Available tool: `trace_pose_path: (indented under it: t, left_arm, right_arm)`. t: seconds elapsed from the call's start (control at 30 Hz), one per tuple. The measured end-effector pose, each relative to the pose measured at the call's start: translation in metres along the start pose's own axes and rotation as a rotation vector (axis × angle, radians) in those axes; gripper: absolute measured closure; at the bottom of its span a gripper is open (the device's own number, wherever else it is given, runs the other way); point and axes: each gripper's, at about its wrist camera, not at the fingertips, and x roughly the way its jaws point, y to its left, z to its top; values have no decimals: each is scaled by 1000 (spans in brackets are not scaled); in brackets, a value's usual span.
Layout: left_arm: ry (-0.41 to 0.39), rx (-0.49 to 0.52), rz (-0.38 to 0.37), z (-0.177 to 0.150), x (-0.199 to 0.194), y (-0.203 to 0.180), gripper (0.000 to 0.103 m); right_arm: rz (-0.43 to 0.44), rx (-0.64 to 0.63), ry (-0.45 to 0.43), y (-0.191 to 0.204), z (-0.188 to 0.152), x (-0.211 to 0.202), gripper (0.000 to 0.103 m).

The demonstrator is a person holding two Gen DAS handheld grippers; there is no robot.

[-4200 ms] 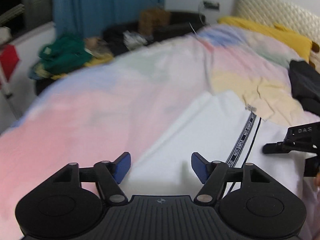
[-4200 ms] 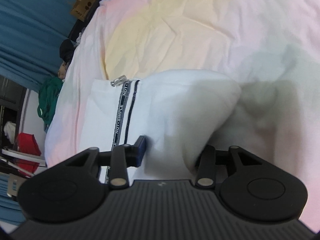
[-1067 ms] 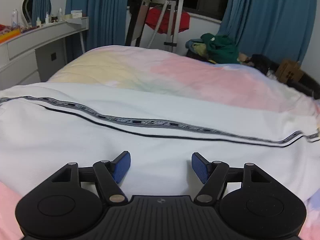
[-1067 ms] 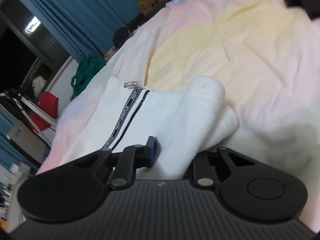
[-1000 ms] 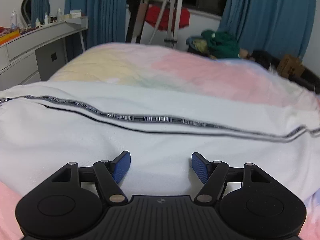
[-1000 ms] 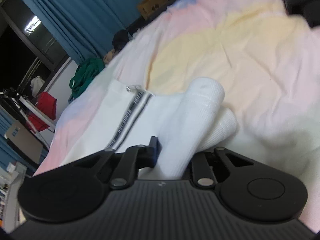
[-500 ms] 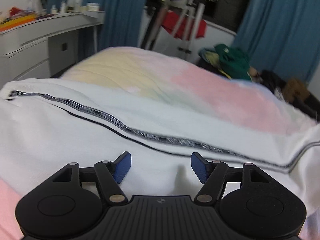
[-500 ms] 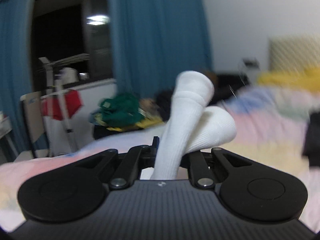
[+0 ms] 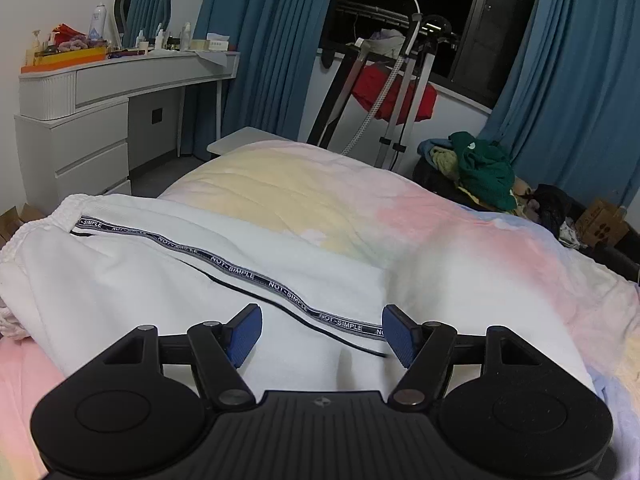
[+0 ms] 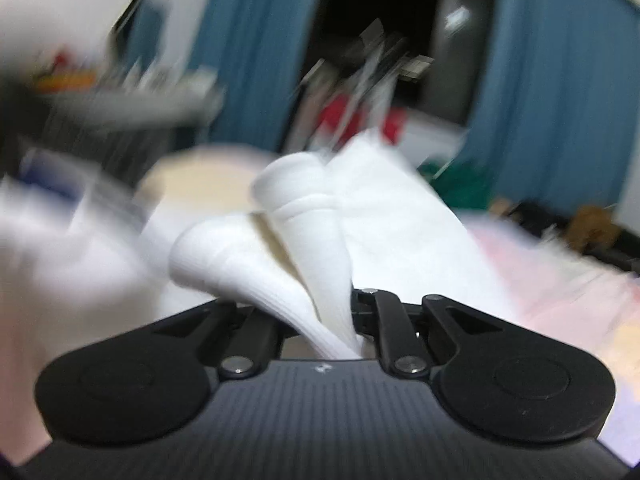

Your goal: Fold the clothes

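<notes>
Left wrist view: at far left a white dressing bench [image 9: 120,76] stands against the wall, cluttered with bottles and an orange tray [image 9: 64,58], a wavy mirror [image 9: 146,4] above it. Blue curtains [image 9: 272,40] frame a dark window, and in front of it a drying rack [image 9: 396,76] carries something red. Further right a heap of green clothes [image 9: 480,164] sits on dark luggage, with a cardboard box [image 9: 600,226] near the edge. The bed [image 9: 460,236], in a pastel quilt of yellow, pink and blue, fills the middle. The white trousers [image 9: 120,280] lie across it, lettered side stripe running left to right, waistband at the left. The left claw [image 9: 322,334] hovers over them with its jaws standing apart, gripping nothing. In the blurred right wrist view, the right claw [image 10: 320,312] is clamped tight on the ribbed white cuffs [image 10: 312,240] of the trousers, lifted above the bed.
</notes>
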Motion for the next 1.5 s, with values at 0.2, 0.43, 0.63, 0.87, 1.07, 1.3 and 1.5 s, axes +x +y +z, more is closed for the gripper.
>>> trace_pose_path:
  t: [0.2, 0.43, 0.63, 0.87, 1.07, 1.3, 1.5]
  left_arm:
    - [14, -103, -70, 7, 0, 18, 34]
    - [-7, -162, -179, 13, 3, 30, 34]
    - [22, -96, -247, 5, 4, 21, 33]
    - [7, 61, -262, -10, -11, -6, 31]
    - [-19, 231, -176, -27, -13, -28, 31]
    - [73, 274, -54, -43, 18, -29, 31]
    - [123, 299, -7, -53, 35, -24, 28]
  right_arm:
    - [43, 44, 29, -8, -13, 7, 91]
    - [137, 31, 50, 17, 8, -2, 85]
    - [303, 35, 104, 12, 15, -4, 48]
    - [449, 34, 81, -35, 29, -65, 34]
    - [216, 248, 47, -109, 25, -60, 34]
    - [22, 403, 69, -145, 2, -48, 34]
    - [-18, 499, 127, -156, -13, -30, 34]
